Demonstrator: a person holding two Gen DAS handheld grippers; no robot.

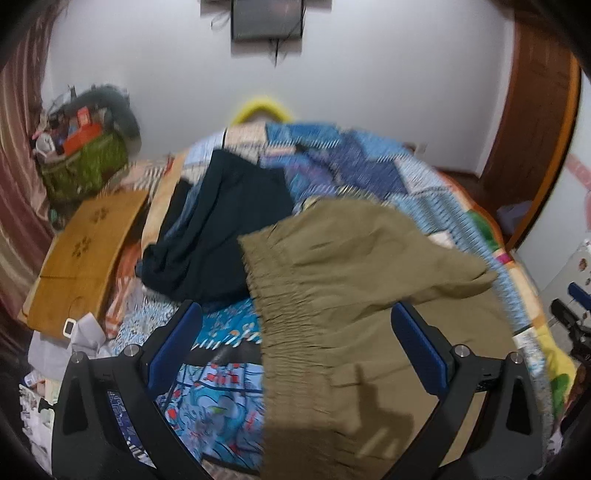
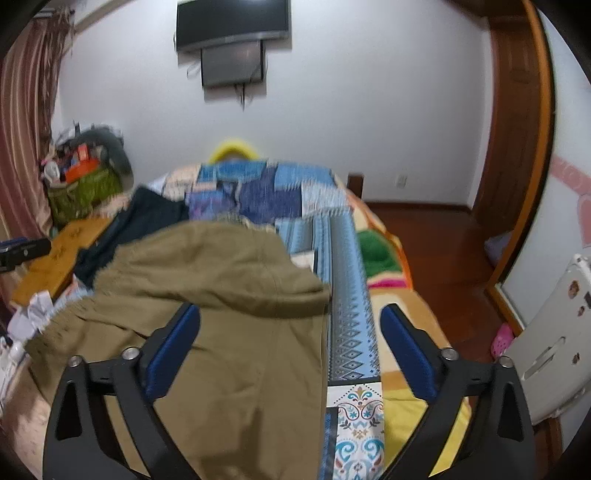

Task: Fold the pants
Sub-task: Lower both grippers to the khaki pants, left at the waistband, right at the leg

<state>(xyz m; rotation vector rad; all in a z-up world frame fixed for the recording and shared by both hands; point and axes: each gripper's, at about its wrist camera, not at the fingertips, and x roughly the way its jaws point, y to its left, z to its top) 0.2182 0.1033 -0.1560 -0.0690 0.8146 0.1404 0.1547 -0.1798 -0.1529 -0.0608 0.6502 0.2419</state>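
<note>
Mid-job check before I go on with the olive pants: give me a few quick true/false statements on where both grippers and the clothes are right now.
1. The left gripper is open. True.
2. The right gripper is clamped on the olive pants. False: its jaws stand wide open, the pants below them.
3. A dark garment lies beyond the olive pants on the patchwork bedspread. True.
4. The olive pants lie flat and fully unfolded. False: one part is folded over the rest.

White wall [image 2: 369,110], TV [image 2: 232,22], wood floor [image 2: 443,251]
</note>
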